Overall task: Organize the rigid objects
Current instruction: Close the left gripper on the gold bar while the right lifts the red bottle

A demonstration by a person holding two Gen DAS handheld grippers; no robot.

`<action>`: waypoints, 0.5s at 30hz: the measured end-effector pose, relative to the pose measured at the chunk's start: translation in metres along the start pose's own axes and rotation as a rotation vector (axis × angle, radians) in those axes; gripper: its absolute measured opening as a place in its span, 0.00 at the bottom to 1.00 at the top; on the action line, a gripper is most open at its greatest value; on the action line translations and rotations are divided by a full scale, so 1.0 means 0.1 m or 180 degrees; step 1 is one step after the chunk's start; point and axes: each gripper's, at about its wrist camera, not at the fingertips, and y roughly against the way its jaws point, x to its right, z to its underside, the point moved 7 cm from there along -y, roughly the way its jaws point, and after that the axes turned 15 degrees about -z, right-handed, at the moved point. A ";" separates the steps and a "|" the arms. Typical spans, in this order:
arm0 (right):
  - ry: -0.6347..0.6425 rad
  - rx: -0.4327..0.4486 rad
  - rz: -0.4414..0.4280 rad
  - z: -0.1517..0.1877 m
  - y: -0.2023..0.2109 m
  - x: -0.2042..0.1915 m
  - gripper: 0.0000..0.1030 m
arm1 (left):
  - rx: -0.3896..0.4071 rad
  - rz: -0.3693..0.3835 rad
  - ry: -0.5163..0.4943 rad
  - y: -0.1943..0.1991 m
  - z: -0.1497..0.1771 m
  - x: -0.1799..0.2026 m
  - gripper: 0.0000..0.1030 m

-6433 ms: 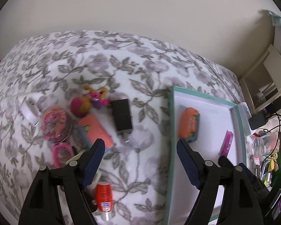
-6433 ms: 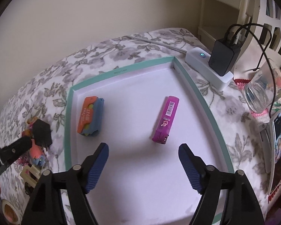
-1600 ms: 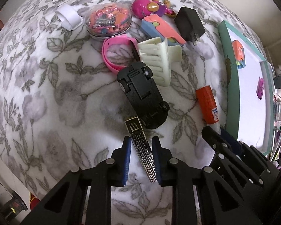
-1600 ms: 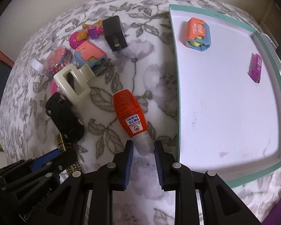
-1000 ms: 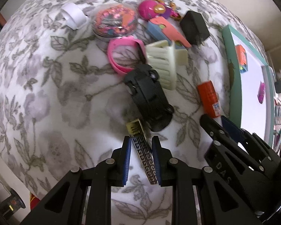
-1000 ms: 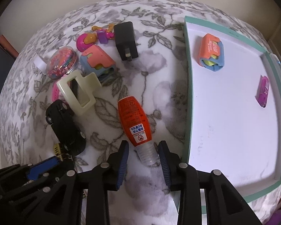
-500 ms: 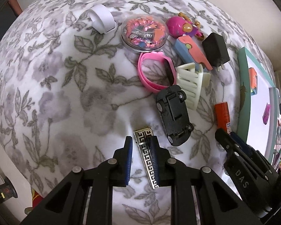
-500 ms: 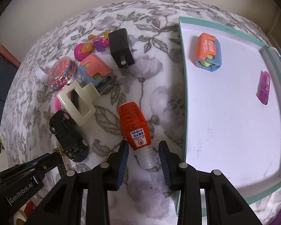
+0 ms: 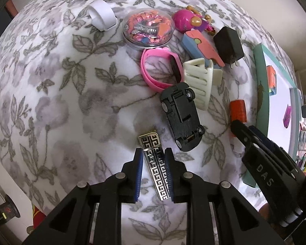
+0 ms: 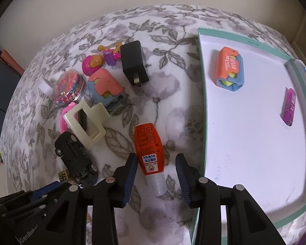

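While clenched on flat black-and-silver patterned metal clip (image 9: 156, 164), left gripper (image 9: 154, 163) lifting; right gripper (image 10: 156, 173) released astride orange glue bottle (image 10: 150, 153) left of teal-rimmed white tray (image 10: 203, 106): close next, carry both trayward.

Left gripper (image 9: 154, 169): fingers (image 9: 138, 171) nearly closed, both blue pads pressed on the flanks of the patterned metal clip (image 9: 155, 166), clip clamped between them with its tip poking forward past the pads. Gripper is pitched down over the bed.

Right gripper (image 10: 156, 175): fingers (image 10: 129, 176) spread apart, straddling the capped end of the orange bottle (image 10: 150, 153), gap visible on both sides, no contact. It sits just right of the left gripper, its black body showing at the edge of the left wrist view.
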 end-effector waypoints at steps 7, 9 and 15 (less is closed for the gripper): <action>0.0085 -0.0054 0.0095 -0.02 -0.09 -0.03 0.40 | 0.0032 -0.0088 -0.0141 -0.06 -0.02 0.22 0.28; 0.0055 -0.0060 0.0077 -0.02 -0.09 -0.02 0.34 | -0.0114 -0.0078 -0.0200 -0.16 0.04 0.28 0.40; -0.0067 -0.0095 0.0079 0.02 -0.04 0.05 0.25 | -0.0110 -0.0101 -0.0278 -0.21 0.07 0.35 0.41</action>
